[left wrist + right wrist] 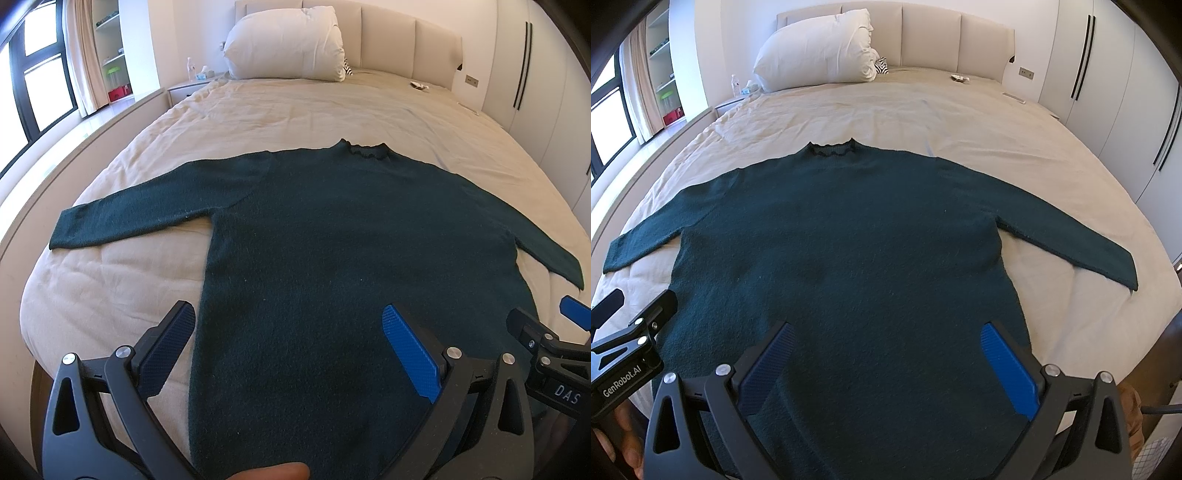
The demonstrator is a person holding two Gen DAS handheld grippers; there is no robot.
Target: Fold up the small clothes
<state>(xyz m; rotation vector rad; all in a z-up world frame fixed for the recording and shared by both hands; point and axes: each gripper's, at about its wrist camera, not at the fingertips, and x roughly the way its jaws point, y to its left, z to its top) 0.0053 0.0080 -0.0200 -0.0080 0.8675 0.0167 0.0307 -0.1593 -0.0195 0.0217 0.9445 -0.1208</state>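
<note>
Evidently folding had not begun: the sweater [332, 258] lay flat on the bed [258, 110], both claws, left [291, 347] and right [890, 362], apart above its hem; next, probably a sleeve grasp.

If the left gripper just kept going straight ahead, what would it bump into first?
Probably the dark green sweater. The left gripper is open, pointing along its body toward the collar, low over the bed. Depth is hard to judge; higher up, it might reach the pillow.

Fuzzy matt knit sweater [332, 240], creased matt cloth bedspread [258, 110], padded smooth headboard [406, 40], matt black plastic left tool [288, 332] with ribbed blue pads [410, 354], shiny metal pins.
</note>
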